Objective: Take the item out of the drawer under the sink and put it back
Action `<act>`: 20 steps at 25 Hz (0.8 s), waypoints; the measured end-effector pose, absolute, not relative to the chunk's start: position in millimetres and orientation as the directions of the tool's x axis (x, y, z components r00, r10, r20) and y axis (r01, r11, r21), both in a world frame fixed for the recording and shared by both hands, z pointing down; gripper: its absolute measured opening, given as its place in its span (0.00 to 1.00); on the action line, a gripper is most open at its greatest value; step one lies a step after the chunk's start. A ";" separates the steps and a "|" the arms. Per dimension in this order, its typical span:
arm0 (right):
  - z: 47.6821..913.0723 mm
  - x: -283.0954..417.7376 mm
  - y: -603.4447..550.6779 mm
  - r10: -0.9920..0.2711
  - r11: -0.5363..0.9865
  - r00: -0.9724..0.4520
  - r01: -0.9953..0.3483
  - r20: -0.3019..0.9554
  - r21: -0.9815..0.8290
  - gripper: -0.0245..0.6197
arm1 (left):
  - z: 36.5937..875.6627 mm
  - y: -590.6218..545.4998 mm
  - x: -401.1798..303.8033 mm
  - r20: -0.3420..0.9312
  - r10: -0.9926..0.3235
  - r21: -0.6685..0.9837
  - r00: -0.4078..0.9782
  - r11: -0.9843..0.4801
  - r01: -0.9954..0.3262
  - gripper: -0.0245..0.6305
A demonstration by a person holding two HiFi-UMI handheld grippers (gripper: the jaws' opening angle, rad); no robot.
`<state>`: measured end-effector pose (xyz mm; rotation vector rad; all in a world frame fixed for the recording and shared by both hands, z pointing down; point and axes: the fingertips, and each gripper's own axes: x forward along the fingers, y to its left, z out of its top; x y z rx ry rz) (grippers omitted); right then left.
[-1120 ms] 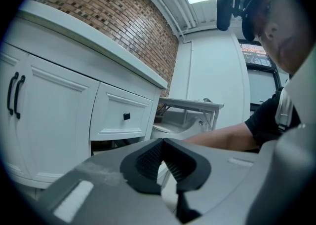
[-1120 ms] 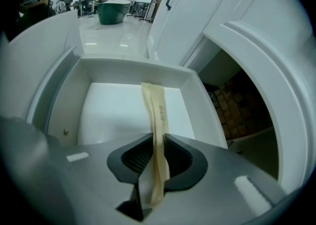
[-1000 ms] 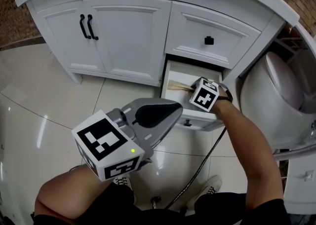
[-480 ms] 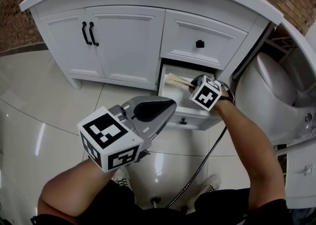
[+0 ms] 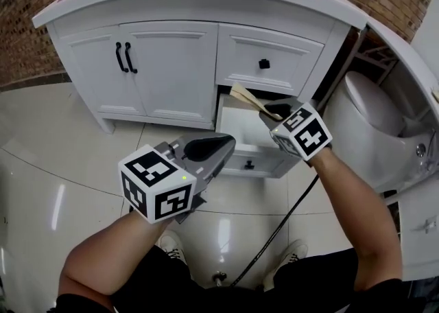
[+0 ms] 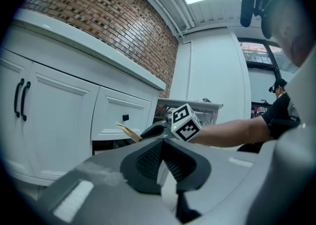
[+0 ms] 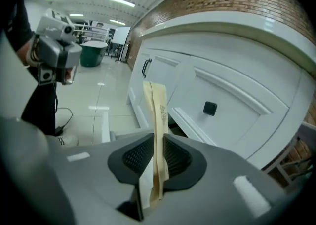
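A flat tan packet (image 5: 245,95) sticks up out of my right gripper (image 5: 271,109), which is shut on its lower end. It hangs above the open lower drawer (image 5: 248,160) of the white vanity, just below the upper drawer's front. In the right gripper view the packet (image 7: 157,115) stands upright between the pads of that gripper (image 7: 159,142). My left gripper (image 5: 223,145) hovers over the floor tiles left of the drawer, shut with nothing in it (image 6: 163,142). From the left gripper view I see the packet (image 6: 129,131) held in front of the vanity.
An upper drawer with a black knob (image 5: 264,64) sits above the open one. Double cabinet doors with black handles (image 5: 125,58) are to the left. A white toilet (image 5: 374,109) stands close on the right. A black cable (image 5: 274,236) trails across the glossy floor.
My right gripper has risen out of the drawer with the tan packet, which now tilts up clear of the drawer rim. The left gripper has stayed in place.
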<state>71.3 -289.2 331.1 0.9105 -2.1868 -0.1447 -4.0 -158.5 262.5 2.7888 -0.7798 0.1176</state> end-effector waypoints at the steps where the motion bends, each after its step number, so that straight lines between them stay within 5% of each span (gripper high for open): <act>1: 323.2 72.3 -280.2 -0.650 0.739 -0.490 -0.585 0.581 0.334 0.14 | 261.8 -153.9 -1.9 0.141 -0.490 0.210 0.860 -0.835 -0.509 0.05; 20: 215.1 113.7 -142.0 -0.642 0.724 -0.730 -0.678 0.234 -0.127 0.14 | 254.5 -131.0 13.0 0.140 -0.448 0.123 0.883 -0.877 -0.464 0.05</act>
